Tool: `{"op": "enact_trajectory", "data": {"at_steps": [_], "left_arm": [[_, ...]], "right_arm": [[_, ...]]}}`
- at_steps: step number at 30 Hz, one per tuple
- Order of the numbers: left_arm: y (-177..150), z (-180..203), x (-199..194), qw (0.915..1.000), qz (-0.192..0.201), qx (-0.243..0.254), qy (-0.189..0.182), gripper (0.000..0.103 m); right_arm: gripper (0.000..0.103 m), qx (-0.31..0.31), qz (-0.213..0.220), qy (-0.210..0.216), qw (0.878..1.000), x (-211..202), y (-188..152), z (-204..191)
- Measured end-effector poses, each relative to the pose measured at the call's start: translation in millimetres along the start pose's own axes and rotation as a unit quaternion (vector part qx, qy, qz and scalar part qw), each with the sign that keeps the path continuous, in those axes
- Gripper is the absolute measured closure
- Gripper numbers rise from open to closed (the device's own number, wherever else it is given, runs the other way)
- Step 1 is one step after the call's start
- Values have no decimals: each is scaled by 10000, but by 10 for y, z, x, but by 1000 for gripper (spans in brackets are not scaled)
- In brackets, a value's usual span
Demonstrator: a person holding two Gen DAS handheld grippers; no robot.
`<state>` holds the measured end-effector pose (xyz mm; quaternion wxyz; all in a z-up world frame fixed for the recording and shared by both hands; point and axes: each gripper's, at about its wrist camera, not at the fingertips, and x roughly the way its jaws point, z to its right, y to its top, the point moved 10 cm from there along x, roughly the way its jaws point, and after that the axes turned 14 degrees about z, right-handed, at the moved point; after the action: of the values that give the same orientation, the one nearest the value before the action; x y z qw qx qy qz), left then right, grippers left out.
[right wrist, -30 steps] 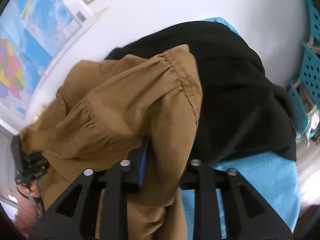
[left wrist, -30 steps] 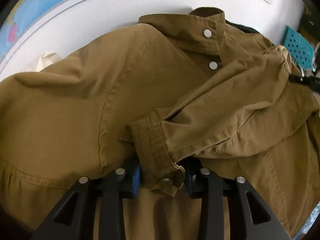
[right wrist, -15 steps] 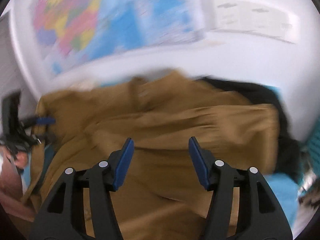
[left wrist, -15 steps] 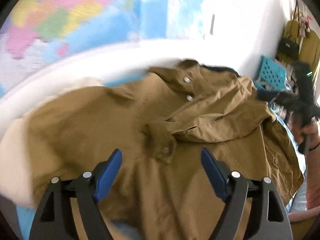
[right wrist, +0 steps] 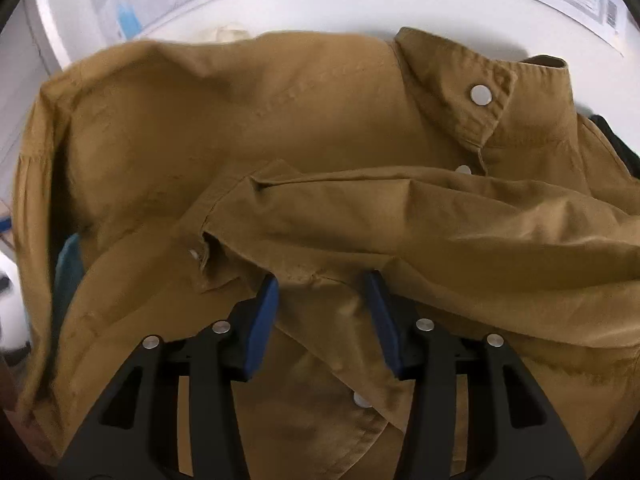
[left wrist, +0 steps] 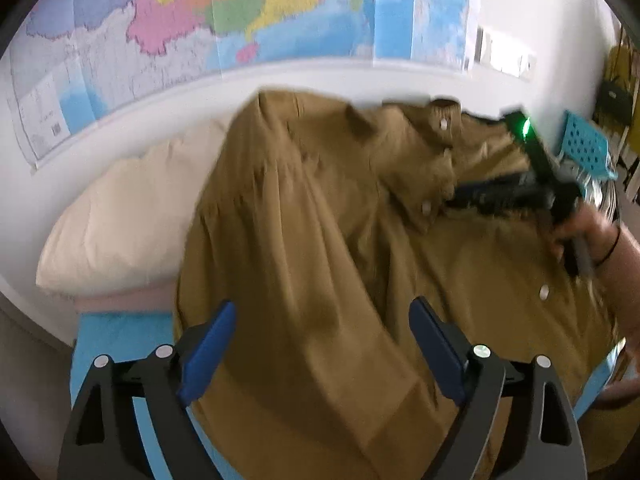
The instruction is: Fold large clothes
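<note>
A large brown button-up shirt (left wrist: 320, 240) lies spread on a bed, collar toward the wall, one sleeve folded across its chest. My left gripper (left wrist: 320, 320) is open and empty, held above the shirt's lower left part. My right gripper (right wrist: 322, 286) is open, low over the folded sleeve (right wrist: 440, 232) near its cuff, fingers on either side of a fold without closing on it. The right gripper also shows in the left wrist view (left wrist: 520, 192), over the shirt's button placket. The shirt fills the right wrist view (right wrist: 240, 120).
A cream pillow (left wrist: 132, 216) lies left of the shirt against the wall. A blue sheet (left wrist: 120, 332) covers the bed. A world map (left wrist: 200, 20) hangs on the wall. A teal basket (left wrist: 586, 144) stands at the right. A black garment (right wrist: 612, 136) lies behind the shirt.
Both grippers let go of the sleeves and opened. The left one pulled back and up. The right one came back down close over the folded sleeve.
</note>
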<state>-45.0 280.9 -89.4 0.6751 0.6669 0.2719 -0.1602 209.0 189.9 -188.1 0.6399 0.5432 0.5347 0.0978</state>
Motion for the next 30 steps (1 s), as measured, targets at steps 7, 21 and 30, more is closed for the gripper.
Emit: {"op": "enact_trajectory", "data": {"at_steps": [7,21,30], "left_arm": [[-367,60,203,9985,-504,112,-164,49],[-201,-119,-42,9969,-14,-618,-486,91],[318,-350,-449,9880,824,-1068,-756,64]], "right_arm": [[40,-132,303,1095,9934,-612,-109,-749],[40,-314,-904,3245,9410,-402,-976,-2588],[101,-471,-144,3114,9490,-933,-161,-2374]]}}
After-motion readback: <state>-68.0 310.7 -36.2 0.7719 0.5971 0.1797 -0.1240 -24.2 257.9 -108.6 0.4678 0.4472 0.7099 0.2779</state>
